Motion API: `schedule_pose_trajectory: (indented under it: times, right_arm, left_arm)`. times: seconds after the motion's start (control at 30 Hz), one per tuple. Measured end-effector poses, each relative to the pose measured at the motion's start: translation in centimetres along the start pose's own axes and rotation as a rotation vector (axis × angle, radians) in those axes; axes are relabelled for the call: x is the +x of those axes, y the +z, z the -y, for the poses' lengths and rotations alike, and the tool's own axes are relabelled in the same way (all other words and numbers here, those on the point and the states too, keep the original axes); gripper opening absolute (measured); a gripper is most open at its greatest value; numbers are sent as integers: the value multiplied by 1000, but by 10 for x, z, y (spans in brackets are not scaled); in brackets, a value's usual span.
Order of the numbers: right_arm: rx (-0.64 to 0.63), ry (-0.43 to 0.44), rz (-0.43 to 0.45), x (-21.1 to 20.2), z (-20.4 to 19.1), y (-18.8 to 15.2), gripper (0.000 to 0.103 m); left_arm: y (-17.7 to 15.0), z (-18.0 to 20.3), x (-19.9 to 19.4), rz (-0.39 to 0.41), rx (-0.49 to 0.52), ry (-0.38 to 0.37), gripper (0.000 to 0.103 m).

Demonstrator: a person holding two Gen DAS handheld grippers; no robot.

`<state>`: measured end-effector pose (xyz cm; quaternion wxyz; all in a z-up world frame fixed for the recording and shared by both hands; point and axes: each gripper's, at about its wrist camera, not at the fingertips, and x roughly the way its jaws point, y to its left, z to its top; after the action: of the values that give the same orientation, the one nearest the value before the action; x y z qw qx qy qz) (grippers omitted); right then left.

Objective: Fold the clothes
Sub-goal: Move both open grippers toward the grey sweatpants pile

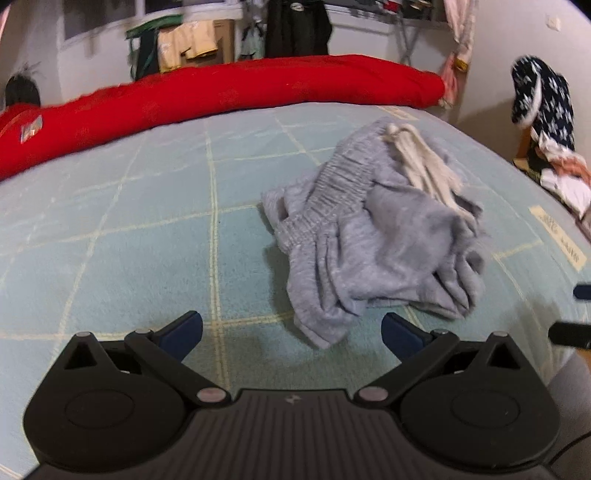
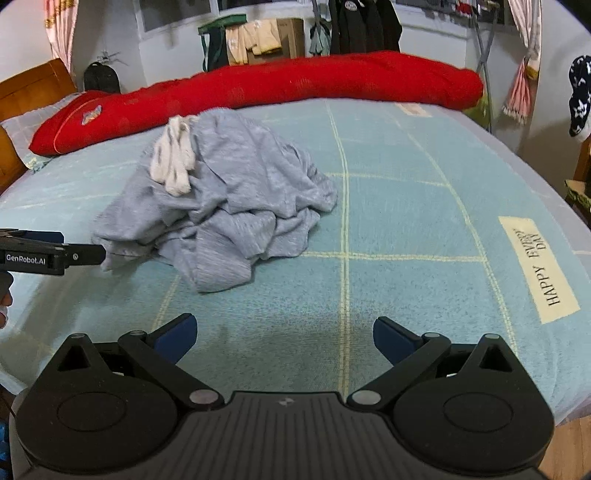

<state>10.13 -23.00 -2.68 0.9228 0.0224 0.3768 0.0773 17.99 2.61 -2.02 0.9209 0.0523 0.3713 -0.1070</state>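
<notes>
A crumpled grey garment (image 1: 373,236) with an elastic waistband lies in a heap on the pale blue bed (image 1: 147,221); in the right wrist view the same garment (image 2: 229,199) sits to the left of centre. A whitish drawstring (image 1: 424,166) lies bunched on top of it, also visible as the drawstring (image 2: 173,162). My left gripper (image 1: 291,332) is open, just short of the heap's near hem. My right gripper (image 2: 284,338) is open over bare bedding, well clear of the garment. The left gripper's side (image 2: 51,253) shows at the left edge, close to the hem.
A long red bolster (image 1: 221,99) runs along the bed's far side. Behind it hang clothes on a rack (image 2: 362,26). A dark starred garment (image 1: 543,96) hangs at the right wall. A "HAPPY EVERY DAY" label (image 2: 537,269) marks the bed's right part.
</notes>
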Motion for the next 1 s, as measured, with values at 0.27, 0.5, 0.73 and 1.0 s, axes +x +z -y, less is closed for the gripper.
schedule_pose_trajectory:
  times: [0.27, 0.5, 0.73, 1.0]
  right_arm:
    - [-135, 106, 73, -21, -18, -7, 103]
    - [-106, 198, 62, -28, -23, -4, 103]
    - [-168, 192, 117, -35, -28, -7, 103]
    - [-243, 229, 160, -34, -25, -5, 103]
  left_arm:
    - [-9, -1, -18, -10, -17, -141, 102]
    - [-11, -2, -26, -1, -24, -112, 102]
    - [-7, 9, -32, 18, 66, -48, 102]
    - [14, 19, -24, 88, 108, -106, 102]
